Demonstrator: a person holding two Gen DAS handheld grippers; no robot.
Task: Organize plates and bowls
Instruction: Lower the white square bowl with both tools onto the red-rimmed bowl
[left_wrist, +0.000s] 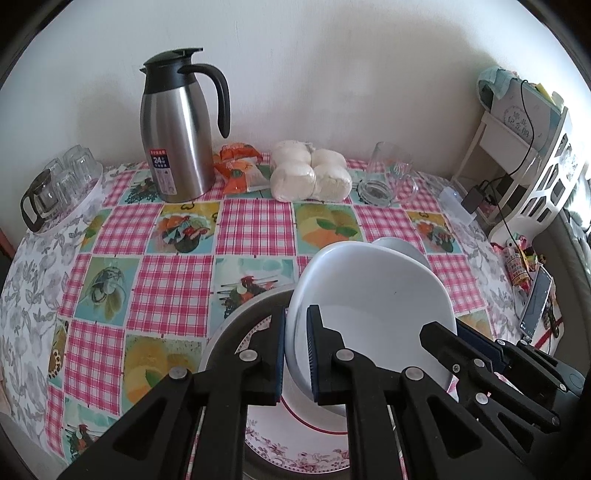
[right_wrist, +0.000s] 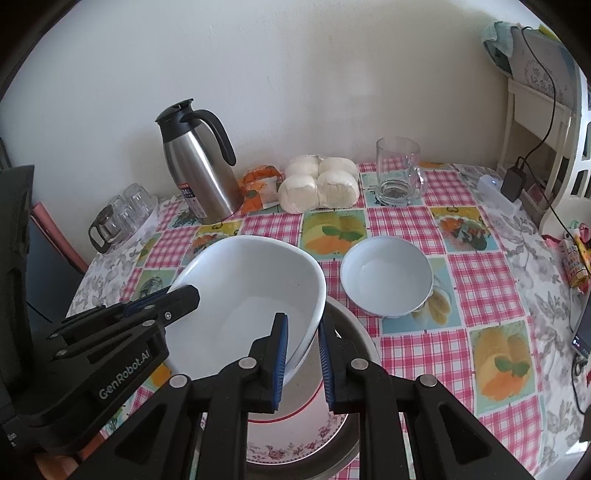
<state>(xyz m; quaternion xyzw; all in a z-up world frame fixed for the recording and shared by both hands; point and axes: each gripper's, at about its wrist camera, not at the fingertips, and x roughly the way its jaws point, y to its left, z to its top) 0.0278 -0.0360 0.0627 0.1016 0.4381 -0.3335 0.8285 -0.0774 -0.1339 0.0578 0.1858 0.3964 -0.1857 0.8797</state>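
Note:
A large white bowl (left_wrist: 369, 295) (right_wrist: 251, 280) hangs tilted over a floral plate (left_wrist: 295, 450) (right_wrist: 295, 439), which lies in a grey round pan (left_wrist: 229, 317) (right_wrist: 354, 332). My left gripper (left_wrist: 297, 354) (right_wrist: 181, 295) is shut on the bowl's left rim. On the opposite rim my right gripper (right_wrist: 303, 362) (left_wrist: 443, 332) is shut too, one pad inside the bowl and one outside. A smaller white bowl (right_wrist: 386, 277) (left_wrist: 402, 247) stands upright on the checked tablecloth just right of the pan, partly hidden by the large bowl in the left wrist view.
Along the wall stand a steel thermos jug (left_wrist: 177, 136) (right_wrist: 203, 173), an orange packet (left_wrist: 240, 170), bagged white buns (left_wrist: 310, 173) (right_wrist: 321, 184) and a glass mug (right_wrist: 399, 173). A tray of upturned glasses (left_wrist: 62, 184) sits far left. A phone (left_wrist: 535, 302) and white shelf (left_wrist: 517, 147) are right.

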